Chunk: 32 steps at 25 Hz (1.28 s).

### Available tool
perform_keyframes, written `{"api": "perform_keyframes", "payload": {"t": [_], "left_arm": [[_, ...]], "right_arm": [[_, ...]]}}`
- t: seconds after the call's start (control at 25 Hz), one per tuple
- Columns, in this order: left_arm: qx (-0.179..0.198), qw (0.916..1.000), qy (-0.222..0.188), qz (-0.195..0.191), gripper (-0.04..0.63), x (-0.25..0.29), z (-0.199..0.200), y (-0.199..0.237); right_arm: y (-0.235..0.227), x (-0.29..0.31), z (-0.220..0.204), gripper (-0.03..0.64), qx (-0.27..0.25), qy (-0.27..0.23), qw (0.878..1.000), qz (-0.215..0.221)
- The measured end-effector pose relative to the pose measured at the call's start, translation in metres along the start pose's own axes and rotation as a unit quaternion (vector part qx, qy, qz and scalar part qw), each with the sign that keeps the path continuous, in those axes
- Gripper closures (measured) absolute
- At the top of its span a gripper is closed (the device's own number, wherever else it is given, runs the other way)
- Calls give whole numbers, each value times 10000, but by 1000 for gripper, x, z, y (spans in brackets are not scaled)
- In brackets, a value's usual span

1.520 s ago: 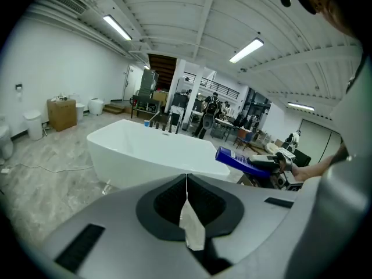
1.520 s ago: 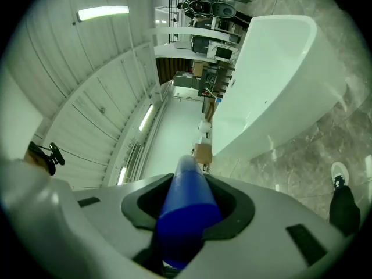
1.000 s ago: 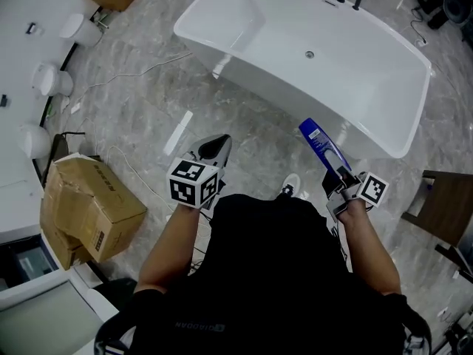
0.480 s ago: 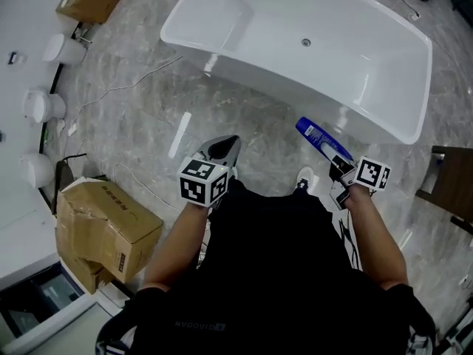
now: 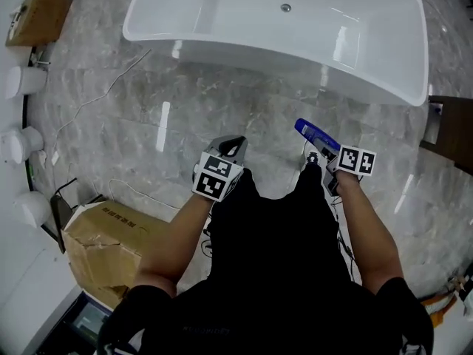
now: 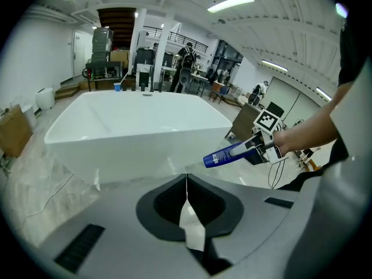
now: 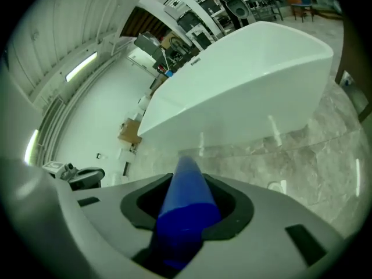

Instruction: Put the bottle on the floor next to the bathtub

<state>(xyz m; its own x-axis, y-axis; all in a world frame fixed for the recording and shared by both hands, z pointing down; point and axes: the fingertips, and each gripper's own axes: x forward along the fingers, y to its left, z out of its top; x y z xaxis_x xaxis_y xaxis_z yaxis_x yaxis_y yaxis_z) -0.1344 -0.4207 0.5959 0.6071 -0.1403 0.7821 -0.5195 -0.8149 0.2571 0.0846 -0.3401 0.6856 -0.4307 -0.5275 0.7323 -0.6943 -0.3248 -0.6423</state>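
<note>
Bottle [image 5: 314, 134], blue: one. Bathtub [image 5: 244, 50], white: one. Cardboard boxes [image 5: 111, 250]: two, both at left.

Both forearms stretched forward, side by side over the marble floor [image 5: 222, 106].

Right gripper [image 5: 326, 154]: clamped on one end of the bottle. Left gripper [image 5: 230, 148]: jaws pressed together, nothing between.

Bottle in the air above the floor, near the bathtub's near wall, apart from it. Long axis close to level, free end pointing ahead and leftward toward the bathtub.

Blue bottle [image 5: 314, 135] in the right hand-held gripper [image 5: 330, 161]; ahead, a white bathtub [image 5: 222, 13] on grey marbled floor [image 5: 185, 102].
</note>
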Motion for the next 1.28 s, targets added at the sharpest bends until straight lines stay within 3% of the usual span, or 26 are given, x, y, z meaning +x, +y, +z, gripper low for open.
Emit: {"api": "perform_keyframes", "payload": {"t": [0.16,0.4,0.52,0.6,0.72,1.0,1.2,1.28], "left_arm": [[-155,9995,228,132,578,57,-37,22],[-591,9970,438,251,577,131,-85,45],[-734,9945,689,304,577,162,-116,47],[-928,9920,810,288,577,178,-137,46],[-1181,9883,919,286,578,198,-165,44],[-1768,9792,833,550,578,260,-205,66],[-1615,9810,941,512,578,292,-226,74],[-1572,9814,999,474,578,299,-237,73]], "right_arm": [[-48,56,-23,449,-529,621,9953,-518],[-119,155,-44,449,-1035,1534,9767,-1087],[-139,207,-42,449,-1510,1863,9637,-1171],[-148,244,-39,448,-2046,2109,9483,-1200],[-163,299,-37,448,-3128,2477,9081,-1270],[-205,406,-38,448,-5294,3002,7798,-1463],[-245,465,-32,446,-6406,3058,6820,-1758],[-255,483,-25,446,-6690,3012,6536,-1860]]}}
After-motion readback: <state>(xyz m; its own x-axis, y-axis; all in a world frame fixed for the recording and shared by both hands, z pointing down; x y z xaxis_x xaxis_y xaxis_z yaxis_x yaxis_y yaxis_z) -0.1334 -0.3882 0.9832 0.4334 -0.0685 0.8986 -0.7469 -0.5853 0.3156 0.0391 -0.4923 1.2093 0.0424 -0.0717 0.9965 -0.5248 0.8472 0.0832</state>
